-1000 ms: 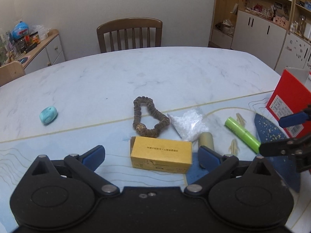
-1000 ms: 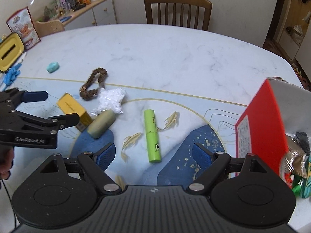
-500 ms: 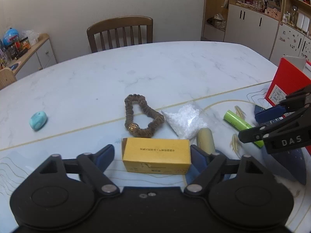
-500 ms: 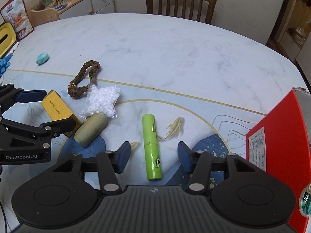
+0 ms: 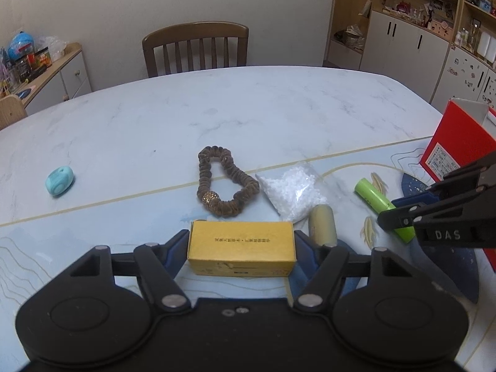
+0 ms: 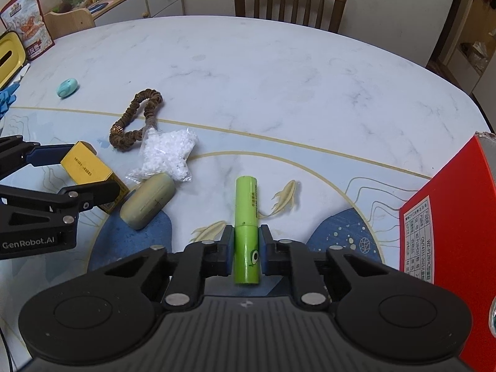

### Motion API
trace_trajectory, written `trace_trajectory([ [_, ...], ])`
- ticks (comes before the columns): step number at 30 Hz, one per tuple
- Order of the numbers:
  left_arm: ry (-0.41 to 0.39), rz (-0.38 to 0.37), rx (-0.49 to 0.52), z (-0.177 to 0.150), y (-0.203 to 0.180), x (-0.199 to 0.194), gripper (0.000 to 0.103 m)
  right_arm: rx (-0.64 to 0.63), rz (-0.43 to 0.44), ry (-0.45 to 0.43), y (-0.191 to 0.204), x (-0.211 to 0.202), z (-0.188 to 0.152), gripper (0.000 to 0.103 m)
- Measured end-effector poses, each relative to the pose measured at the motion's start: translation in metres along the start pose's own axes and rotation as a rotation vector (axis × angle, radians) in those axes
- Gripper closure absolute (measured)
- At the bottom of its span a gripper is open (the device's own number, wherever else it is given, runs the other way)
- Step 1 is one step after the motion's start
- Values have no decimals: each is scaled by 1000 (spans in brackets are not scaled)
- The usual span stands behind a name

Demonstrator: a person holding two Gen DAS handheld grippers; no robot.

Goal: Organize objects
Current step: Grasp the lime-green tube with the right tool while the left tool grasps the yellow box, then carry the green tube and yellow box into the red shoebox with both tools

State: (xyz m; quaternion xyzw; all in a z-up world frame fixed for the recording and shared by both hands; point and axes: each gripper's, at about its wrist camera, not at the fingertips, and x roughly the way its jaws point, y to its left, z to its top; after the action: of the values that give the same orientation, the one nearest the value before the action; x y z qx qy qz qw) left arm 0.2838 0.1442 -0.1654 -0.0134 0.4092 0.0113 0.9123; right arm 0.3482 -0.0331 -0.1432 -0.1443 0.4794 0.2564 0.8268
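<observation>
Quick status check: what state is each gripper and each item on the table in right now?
left gripper: shut on yellow box
right gripper: shut on green tube
brown scrunchie: lying loose
white bag: lying flat
beige case: closed, free
teal object: apart
red box: upright

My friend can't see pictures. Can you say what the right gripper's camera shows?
The right gripper is shut on a green tube lying on a marble table. To the left, the left gripper grips a yellow box, near a tan case, a bag of white beads and a brown scrunchie.
</observation>
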Motion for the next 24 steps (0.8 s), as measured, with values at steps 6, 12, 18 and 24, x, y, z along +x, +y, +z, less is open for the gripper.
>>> trace_trajectory([
  [6, 4, -3, -37, 1, 0, -11, 34, 70, 45, -4, -2, -11, -3, 88],
  [12, -17, -20, -64, 9, -4, -38, 34, 100, 101, -41, -1, -43, -6, 88],
  [18, -40, -44, -66, 21, -23, -70, 34, 107, 140, -88, -5, -83, -10, 88],
  [24, -72, -83, -41, 30, -54, -101, 34, 99, 157, -132, -15, -124, -21, 88],
])
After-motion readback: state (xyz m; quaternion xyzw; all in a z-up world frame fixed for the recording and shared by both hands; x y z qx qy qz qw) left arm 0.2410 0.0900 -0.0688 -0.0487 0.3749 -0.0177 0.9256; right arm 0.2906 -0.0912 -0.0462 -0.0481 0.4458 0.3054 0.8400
